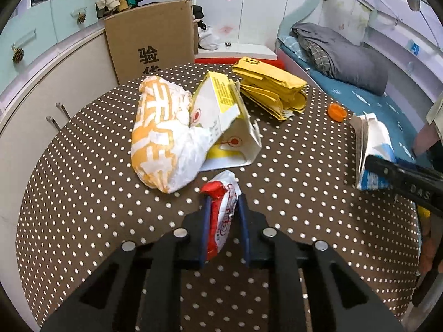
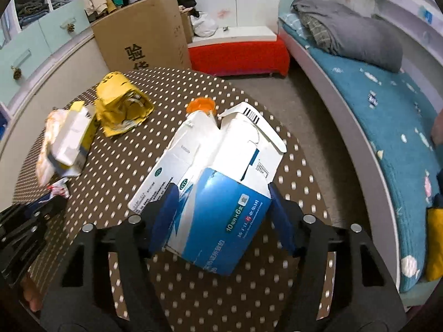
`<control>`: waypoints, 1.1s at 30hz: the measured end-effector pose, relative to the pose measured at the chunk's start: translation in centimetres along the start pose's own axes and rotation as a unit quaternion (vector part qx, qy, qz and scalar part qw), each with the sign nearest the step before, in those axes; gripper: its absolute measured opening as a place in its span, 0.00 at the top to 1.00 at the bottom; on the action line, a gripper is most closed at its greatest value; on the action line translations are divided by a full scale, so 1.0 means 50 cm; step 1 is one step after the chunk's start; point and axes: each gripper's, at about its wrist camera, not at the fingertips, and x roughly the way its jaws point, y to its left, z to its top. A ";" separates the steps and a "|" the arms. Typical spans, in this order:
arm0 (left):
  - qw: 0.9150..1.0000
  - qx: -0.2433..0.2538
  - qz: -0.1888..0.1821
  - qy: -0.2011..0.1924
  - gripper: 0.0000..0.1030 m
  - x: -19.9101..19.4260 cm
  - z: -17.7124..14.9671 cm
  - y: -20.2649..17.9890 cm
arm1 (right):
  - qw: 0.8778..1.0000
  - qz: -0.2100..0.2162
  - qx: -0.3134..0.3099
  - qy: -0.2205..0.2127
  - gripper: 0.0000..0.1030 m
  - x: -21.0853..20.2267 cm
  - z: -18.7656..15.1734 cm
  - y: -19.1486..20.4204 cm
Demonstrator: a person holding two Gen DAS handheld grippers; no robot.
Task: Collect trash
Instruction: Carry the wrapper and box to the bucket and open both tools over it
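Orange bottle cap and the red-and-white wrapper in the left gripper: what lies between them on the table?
In the left wrist view, only bare dotted tablecloth lies between the orange cap and the red-and-white wrapper; the torn yellow-and-white carton sits just beside that line.

The left gripper (image 1: 223,207) pinches a red wrapper (image 1: 221,215) near the table's (image 1: 83,193) front edge. Mid-table lie an orange bag (image 1: 160,138), white box (image 1: 229,127) and yellow envelopes (image 1: 271,88); an orange cap (image 1: 337,112) sits near the right edge.
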 end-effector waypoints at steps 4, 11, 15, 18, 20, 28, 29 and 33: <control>1.000 0.003 0.002 -0.004 0.82 -0.020 -0.020 -0.019 | 1.000 0.012 0.013 0.001 0.43 -0.026 -0.028 -0.018; 1.000 0.017 -0.011 -0.012 0.82 -0.052 -0.037 -0.073 | 0.999 0.015 0.033 -0.012 0.45 -0.086 -0.078 -0.058; 0.999 0.030 -0.025 -0.018 0.82 -0.075 -0.047 -0.116 | 0.999 0.016 0.041 -0.025 0.45 -0.126 -0.102 -0.085; 0.998 0.044 -0.032 -0.023 0.82 -0.088 -0.054 -0.155 | 0.998 0.013 0.049 -0.035 0.45 -0.154 -0.118 -0.114; 0.997 0.057 -0.035 -0.025 0.82 -0.094 -0.058 -0.185 | 0.998 0.010 0.054 -0.040 0.45 -0.170 -0.128 -0.132; 0.993 0.099 -0.064 -0.024 0.82 -0.109 -0.081 -0.306 | 0.995 -0.015 0.088 -0.048 0.45 -0.213 -0.176 -0.223; 0.992 0.107 -0.068 -0.024 0.82 -0.110 -0.085 -0.326 | 0.994 -0.018 0.094 -0.048 0.45 -0.217 -0.183 -0.236; 0.987 0.131 -0.088 -0.016 0.82 -0.106 -0.099 -0.393 | 0.992 -0.030 0.115 -0.049 0.45 -0.235 -0.211 -0.287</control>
